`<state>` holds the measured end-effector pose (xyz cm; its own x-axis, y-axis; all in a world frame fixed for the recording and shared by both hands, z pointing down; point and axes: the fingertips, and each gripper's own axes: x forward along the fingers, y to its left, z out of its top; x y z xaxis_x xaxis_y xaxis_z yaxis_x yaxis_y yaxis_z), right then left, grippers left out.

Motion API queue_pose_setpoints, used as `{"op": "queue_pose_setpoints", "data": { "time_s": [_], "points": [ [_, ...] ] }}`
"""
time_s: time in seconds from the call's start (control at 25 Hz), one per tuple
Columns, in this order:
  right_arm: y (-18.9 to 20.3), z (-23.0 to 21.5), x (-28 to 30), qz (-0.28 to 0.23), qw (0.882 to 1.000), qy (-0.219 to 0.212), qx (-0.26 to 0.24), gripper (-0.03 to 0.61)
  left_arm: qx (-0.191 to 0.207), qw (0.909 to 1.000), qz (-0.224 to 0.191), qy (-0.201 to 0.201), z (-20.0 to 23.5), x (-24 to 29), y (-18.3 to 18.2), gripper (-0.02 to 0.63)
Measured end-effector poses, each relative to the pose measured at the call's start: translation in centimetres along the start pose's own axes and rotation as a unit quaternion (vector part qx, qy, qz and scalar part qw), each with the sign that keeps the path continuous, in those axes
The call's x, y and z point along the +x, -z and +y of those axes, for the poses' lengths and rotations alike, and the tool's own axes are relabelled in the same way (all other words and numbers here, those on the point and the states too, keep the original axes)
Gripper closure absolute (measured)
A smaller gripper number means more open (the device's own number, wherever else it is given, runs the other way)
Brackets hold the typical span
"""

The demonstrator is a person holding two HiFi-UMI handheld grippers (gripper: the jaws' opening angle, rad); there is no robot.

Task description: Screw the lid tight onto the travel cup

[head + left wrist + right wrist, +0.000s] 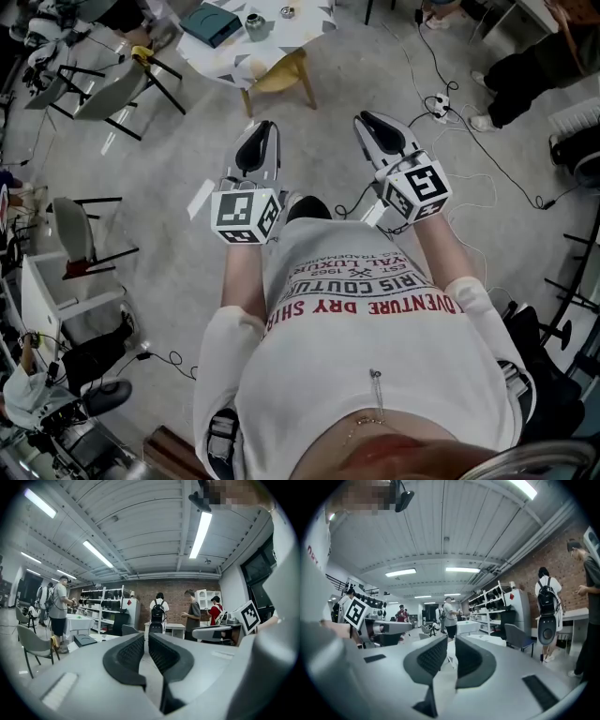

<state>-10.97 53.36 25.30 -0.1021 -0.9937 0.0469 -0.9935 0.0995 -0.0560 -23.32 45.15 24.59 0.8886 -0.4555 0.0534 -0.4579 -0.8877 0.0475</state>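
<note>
Nearest was the person's white shirt (pixel 375 375), with both arms stuck out toward 12 o'clock. The left gripper (pixel 262 131) and right gripper (pixel 371 122) were held level over bare floor. Both were clenched on nothing, and each gripper view backed that up: pads nearly together, only the room beyond. Further out at 12 sat a yellow chair (pixel 281 75), then the table (pixel 309 28). What looked like the travel cup (pixel 255 21) stood on it around 11 o'clock, beside a dark flat box (pixel 211 23). It was too small to tell whether the lid was on. So I'd say the job hadn't started. My tip: walk right up, spread the jaws before reaching, pin the cup body with one gripper and twist the lid squarely with the other.
</note>
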Motion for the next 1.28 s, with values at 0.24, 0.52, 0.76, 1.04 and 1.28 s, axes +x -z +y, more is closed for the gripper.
{"op": "queue_pose_setpoints", "data": {
  "time_s": [0.24, 0.52, 0.76, 1.04, 1.28],
  "points": [
    [1.6, -2.2, 2.6, 0.028, 1.000, -0.012, 0.000, 0.376, -0.018, 0.9996, 0.023, 0.006, 2.0, 2.1, 1.8, 0.333],
    [2.6, -7.5, 9.1, 0.058, 0.998, -0.012, -0.002, 0.374, -0.026, 0.9989, 0.038, 0.001, 6.9, 9.9, 2.8, 0.333],
    [2.4, -13.2, 18.0, 0.092, 0.995, -0.032, -0.014, 0.374, -0.050, 0.9979, 0.040, -0.005, 12.6, 19.1, 3.2, 0.333],
    [1.8, -19.1, 29.5, 0.112, 0.991, -0.064, -0.034, 0.374, -0.044, 0.9982, 0.034, -0.023, 20.4, 28.3, 2.6, 0.331],
    [2.2, -22.6, 37.1, 0.132, 0.987, -0.087, -0.042, 0.374, -0.040, 0.9967, 0.058, -0.041, 25.4, 33.2, 3.9, 0.305]
  ]
}}
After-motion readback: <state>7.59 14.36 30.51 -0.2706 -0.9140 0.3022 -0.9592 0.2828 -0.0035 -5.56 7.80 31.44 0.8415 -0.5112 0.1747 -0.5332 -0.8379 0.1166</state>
